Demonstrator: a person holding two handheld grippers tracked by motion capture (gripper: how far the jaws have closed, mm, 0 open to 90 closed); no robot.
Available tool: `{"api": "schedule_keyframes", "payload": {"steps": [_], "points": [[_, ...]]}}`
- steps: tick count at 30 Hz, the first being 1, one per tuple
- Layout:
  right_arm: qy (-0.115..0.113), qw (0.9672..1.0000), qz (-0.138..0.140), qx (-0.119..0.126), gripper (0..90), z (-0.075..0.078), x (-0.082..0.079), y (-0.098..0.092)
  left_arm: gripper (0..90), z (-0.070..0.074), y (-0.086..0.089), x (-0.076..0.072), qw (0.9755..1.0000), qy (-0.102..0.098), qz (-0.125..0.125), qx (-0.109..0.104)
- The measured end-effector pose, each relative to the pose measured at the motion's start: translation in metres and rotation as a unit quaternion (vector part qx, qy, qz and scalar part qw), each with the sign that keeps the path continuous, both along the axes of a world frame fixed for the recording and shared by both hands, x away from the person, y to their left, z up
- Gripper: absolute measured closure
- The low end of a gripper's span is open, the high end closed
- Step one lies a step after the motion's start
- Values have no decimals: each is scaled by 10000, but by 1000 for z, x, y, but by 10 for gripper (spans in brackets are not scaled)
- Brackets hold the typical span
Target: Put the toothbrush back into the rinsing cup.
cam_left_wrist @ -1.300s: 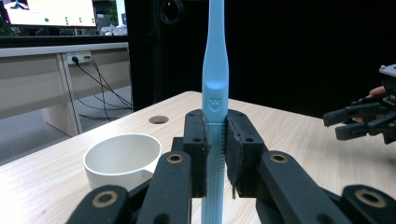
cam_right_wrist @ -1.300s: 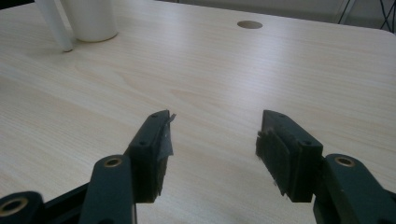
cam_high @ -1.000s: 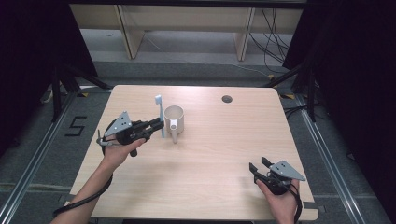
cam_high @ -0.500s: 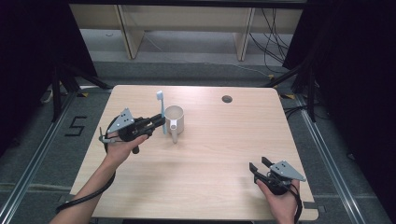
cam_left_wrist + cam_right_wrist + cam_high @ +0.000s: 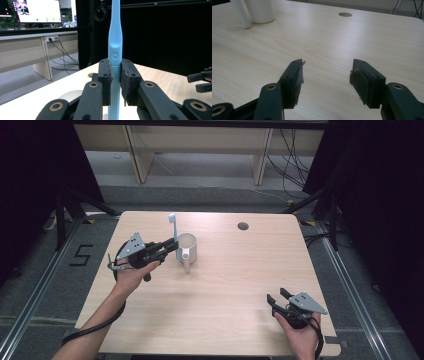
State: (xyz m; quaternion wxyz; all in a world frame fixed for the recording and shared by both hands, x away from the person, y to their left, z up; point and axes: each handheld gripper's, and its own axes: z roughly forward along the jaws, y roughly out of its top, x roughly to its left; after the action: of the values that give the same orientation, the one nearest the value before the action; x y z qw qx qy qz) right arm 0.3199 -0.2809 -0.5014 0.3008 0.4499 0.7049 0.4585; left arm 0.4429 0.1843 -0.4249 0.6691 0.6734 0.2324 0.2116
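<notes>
Two grippers are in my hands over the pale wooden worktop [image 5: 215, 300]. My left gripper [image 5: 172, 245] has its fingers [image 5: 103, 82] pinching a light blue toothbrush [image 5: 115, 42] by the ribbed part of its handle; in the left gripper view the handle stands straight up between the pads, with the pads pressed against it on both sides. From the high view I see the toothbrush upright, its head up above the gripper, just beside the left side of a white mug [image 5: 187, 249]. I cannot tell from here whether its lower end touches the worktop or the mug. The mug stands upright in the far left part of the worktop, its handle turned toward me.

My right gripper [image 5: 277, 299] sits well apart from all that, near the front right corner, close to the worktop surface. Its fingers [image 5: 293, 80] are spread wide with nothing but bare wood between them. In the right gripper view the mug [image 5: 260, 11] shows far off at the top left, and a small round hole [image 5: 345, 14] lies in the worktop beyond.
</notes>
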Motion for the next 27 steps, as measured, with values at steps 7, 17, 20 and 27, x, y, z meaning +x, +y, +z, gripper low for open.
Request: {"api": "schedule_keyframes", "payload": {"steps": [7,17,20,27], "points": [[9,10000,3,-1,434,0,0,0,786,2,-5,3,10000,-27,40,-50],[-8,10000,4,-8,434,0,0,0,786,2,-9,7,9999,-60,66,-118],[-33,10000,9,53,433,-1,0,0,786,1,-10,8,9999,-52,80,-129],[-17,10000,5,5,433,0,0,0,786,0,-12,10,9998,-48,94,-180]]}}
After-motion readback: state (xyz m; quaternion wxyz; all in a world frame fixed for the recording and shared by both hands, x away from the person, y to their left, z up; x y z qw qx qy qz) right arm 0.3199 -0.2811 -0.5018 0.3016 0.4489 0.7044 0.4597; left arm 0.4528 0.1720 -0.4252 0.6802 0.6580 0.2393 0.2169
